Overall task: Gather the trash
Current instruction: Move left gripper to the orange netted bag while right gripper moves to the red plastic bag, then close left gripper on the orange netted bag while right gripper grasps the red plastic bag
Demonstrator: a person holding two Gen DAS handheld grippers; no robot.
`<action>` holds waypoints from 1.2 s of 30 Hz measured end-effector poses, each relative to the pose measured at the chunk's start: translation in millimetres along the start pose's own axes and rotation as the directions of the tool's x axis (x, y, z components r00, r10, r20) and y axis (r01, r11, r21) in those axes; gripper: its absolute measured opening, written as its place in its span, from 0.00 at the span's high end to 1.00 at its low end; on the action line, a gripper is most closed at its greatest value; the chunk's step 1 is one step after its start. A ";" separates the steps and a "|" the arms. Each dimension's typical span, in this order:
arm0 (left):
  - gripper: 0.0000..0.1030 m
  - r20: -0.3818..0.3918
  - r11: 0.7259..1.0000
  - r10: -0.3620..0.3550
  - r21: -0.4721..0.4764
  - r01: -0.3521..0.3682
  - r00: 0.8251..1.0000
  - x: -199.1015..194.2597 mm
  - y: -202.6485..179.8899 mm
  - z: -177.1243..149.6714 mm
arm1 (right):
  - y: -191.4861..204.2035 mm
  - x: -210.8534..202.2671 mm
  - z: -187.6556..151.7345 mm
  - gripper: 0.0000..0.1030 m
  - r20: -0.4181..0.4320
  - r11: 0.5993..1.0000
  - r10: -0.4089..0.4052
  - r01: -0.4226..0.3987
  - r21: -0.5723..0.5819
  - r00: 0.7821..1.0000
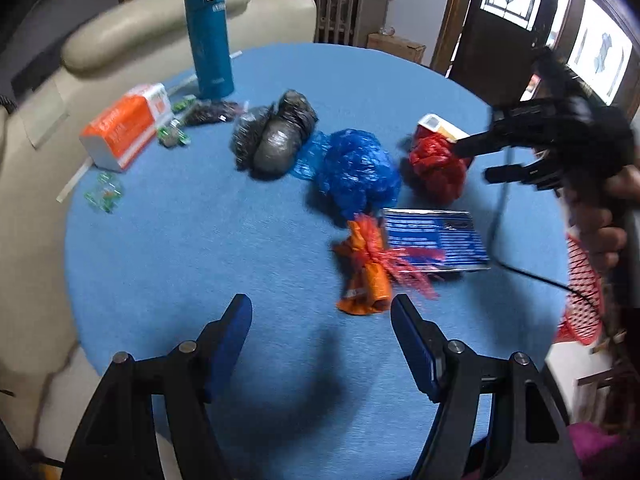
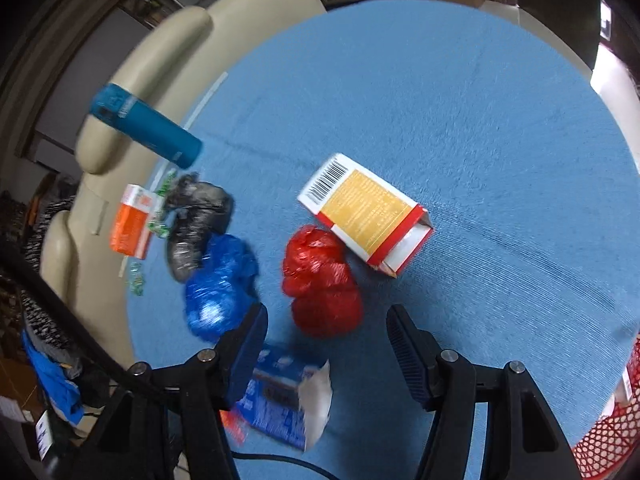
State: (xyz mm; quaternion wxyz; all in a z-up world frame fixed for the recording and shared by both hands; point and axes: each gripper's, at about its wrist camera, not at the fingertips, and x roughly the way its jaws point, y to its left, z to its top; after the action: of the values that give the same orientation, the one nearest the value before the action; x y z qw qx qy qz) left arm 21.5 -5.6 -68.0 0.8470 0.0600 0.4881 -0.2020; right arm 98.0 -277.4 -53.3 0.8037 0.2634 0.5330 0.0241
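Trash lies on a round blue table [image 1: 200,240]. In the left wrist view my left gripper [image 1: 322,312] hangs open over bare cloth, with a crumpled orange wrapper [image 1: 364,276] just beyond its right finger. Past that lie a blue printed packet [image 1: 432,240], a crumpled blue bag [image 1: 356,172], a red bag [image 1: 436,168] and a grey-black bag [image 1: 276,136]. My right gripper [image 1: 480,162] hovers open beside the red bag. In the right wrist view the red bag [image 2: 320,280] reaches between my right gripper's [image 2: 326,320] tips, untouched by the pads. An open carton [image 2: 364,208] lies behind it.
A teal flask [image 1: 210,40] stands at the far left, near an orange tissue pack [image 1: 124,132] and green sweets [image 1: 104,192]. A red mesh basket [image 1: 580,292] hangs at the right edge. A cream sofa [image 1: 120,40] borders the table's far left.
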 end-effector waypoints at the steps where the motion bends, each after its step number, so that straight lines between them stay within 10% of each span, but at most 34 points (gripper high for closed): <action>1: 0.30 -0.005 1.000 -0.017 -0.006 0.017 1.000 1.7 -0.3 0.4 | 0.3 8.2 1.7 0.36 -0.010 1.000 -0.011 0.011 0.010 1.000; 13: 0.31 -0.060 0.984 -0.175 -0.046 0.172 0.983 38.5 -11.2 13.8 | 16.9 47.3 12.5 0.55 0.004 0.998 -0.049 0.049 -0.028 0.999; 21: 0.62 -0.087 0.964 -0.257 -0.096 0.248 0.963 60.4 -4.0 17.3 | 23.3 41.2 4.6 0.58 0.033 0.995 -0.062 0.064 -0.077 0.998; 36: 0.76 -0.039 0.981 -0.175 -0.089 0.171 0.984 36.1 -1.1 14.0 | 6.8 -24.6 -25.9 0.58 0.123 0.996 -0.001 0.012 -0.090 0.992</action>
State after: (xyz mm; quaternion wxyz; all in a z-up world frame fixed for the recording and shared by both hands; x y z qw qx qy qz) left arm 48.2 -21.0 -91.4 0.8165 -0.0143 0.5192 -0.2521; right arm 66.6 -269.2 -37.1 0.8462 0.2258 0.4818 0.0293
